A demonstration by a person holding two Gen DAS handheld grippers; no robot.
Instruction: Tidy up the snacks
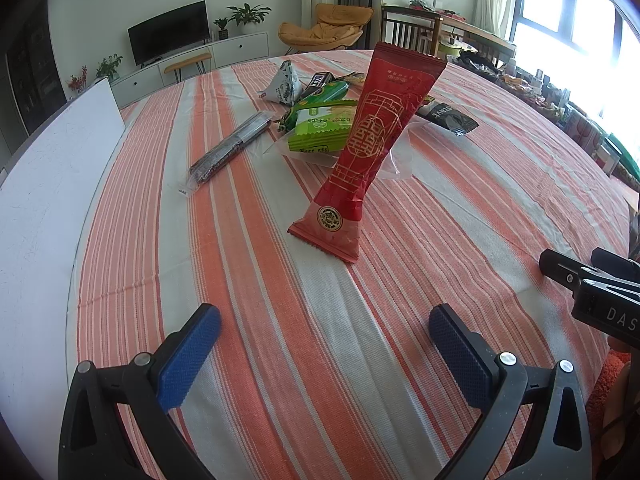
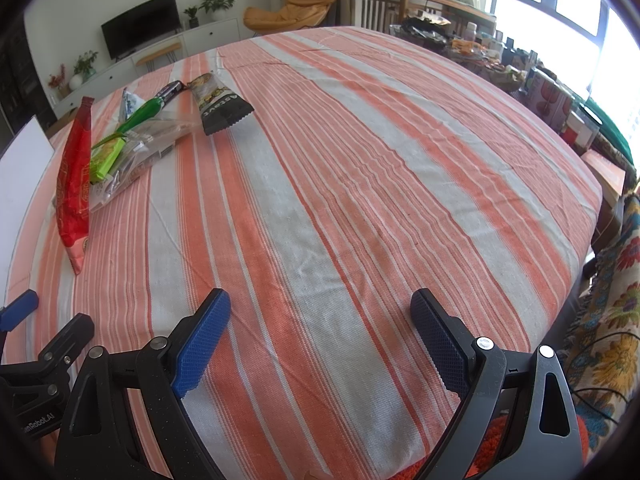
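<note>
My left gripper and right gripper gape wide and empty; the red packet lies mid-frame, the snack pile just above it.

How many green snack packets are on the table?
2: a light green packet beside the red packet, a darker green one just behind it. Others may be hidden.

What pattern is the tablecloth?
Orange-red and off-white stripes on the tablecloth, clearest in the right wrist view.

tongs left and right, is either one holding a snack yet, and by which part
Nothing is held. The left tongs and right tongs are both open over the striped cloth; the long red snack packet lies untouched ahead.
</note>
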